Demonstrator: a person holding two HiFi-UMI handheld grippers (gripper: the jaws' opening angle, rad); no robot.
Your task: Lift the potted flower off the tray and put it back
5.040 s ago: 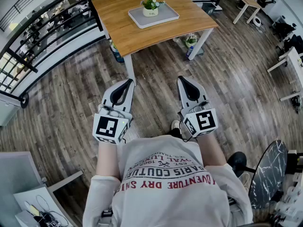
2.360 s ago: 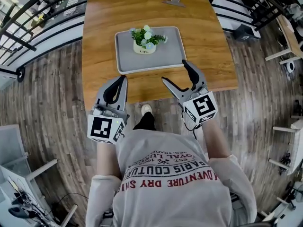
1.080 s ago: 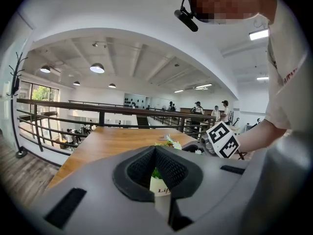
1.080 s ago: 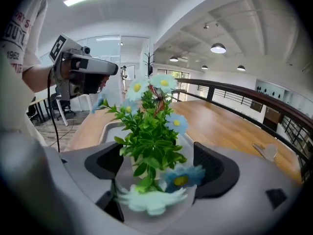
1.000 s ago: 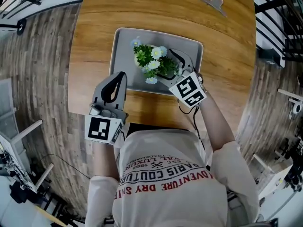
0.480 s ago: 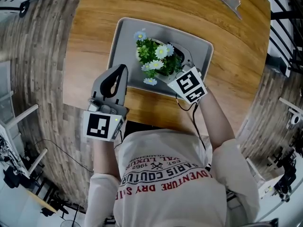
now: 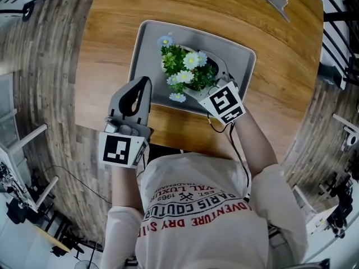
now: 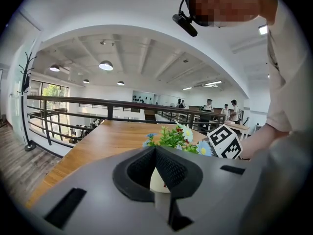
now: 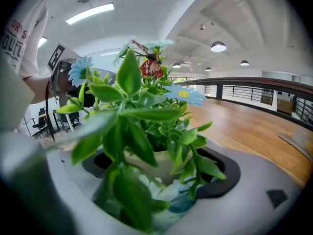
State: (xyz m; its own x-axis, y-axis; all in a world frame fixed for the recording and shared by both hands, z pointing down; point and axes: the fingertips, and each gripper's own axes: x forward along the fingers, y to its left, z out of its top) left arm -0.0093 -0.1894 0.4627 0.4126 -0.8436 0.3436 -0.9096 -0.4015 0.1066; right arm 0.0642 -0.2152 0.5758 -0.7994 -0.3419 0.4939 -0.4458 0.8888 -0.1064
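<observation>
The potted flower (image 7: pixel 185 72), green leaves with white and blue blooms in a cream pot (image 9: pixel 157 164), stands on the grey tray (image 7: pixel 148 43). My right gripper (image 7: pixel 205 80) is open around it. The pot sits between the two black pads with a gap on each side, and foliage hides most of the near finger in the head view. My left gripper (image 7: pixel 147 83) is shut and empty, with its tip over the tray's front left edge. In the left gripper view the flower (image 8: pixel 178 138) shows just past the left gripper (image 8: pixel 155 151).
The tray lies on a wooden table (image 7: pixel 112 38), whose near edge is just behind both grippers. A small metal clip (image 7: pixel 275 1) lies at the table's far right. Wood floor surrounds the table, and a black railing (image 8: pixel 98 104) runs beyond it.
I walked up to the table and my right gripper opened and reached around the pot. Over the last second it settled slightly lower around it. The left gripper has hardly moved.
</observation>
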